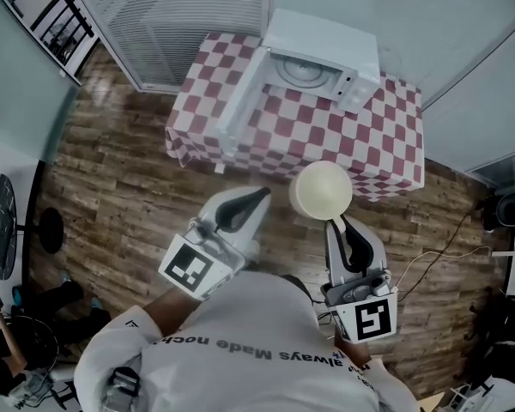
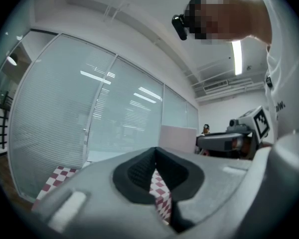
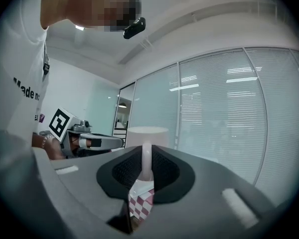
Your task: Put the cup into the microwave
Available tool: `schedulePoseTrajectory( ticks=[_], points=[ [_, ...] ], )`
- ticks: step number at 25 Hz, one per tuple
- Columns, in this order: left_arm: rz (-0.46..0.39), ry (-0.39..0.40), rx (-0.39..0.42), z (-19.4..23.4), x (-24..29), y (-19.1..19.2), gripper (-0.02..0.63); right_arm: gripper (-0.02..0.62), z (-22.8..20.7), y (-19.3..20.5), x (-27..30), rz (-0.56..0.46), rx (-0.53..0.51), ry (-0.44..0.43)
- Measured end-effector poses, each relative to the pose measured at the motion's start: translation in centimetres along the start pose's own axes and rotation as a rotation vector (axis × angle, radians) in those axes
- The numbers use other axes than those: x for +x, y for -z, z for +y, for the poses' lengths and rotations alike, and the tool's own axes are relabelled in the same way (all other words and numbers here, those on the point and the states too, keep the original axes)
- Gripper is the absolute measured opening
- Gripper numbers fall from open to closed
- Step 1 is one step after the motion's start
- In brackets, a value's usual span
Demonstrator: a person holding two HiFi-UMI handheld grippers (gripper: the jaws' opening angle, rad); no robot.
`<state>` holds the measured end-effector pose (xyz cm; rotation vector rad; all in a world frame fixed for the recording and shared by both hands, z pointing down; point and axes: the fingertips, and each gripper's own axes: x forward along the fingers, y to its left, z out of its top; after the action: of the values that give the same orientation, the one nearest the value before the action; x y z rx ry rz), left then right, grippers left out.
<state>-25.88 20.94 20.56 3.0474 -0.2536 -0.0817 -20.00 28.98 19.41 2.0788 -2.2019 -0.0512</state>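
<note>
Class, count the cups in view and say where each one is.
1. The cup is held by its handle in the right gripper, short of the table. Others could hide inside the microwave.

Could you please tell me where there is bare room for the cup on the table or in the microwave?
The right gripper holds the cup. The microwave cavity is bare over its turntable. The checkered cloth is free in front of and right of the microwave. The open door crowds the left side.
</note>
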Motion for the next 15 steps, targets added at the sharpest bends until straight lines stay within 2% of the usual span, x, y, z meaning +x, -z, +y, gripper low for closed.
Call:
schedulePoseTrajectory(
  ticks=[10, 15],
  points=[
    [0.018, 0.038, -0.021, 2.6, 1.4, 0.9, 0.005, 0.043, -0.9, 1.0, 2.8, 0.027, 0.022, 0.04],
    [0.013, 0.028, -0.019, 3.4, 3.1, 1.2, 0.005, 0.043, -2.5, 1.4, 3.5, 0.02, 0.027, 0.042]
  ],
)
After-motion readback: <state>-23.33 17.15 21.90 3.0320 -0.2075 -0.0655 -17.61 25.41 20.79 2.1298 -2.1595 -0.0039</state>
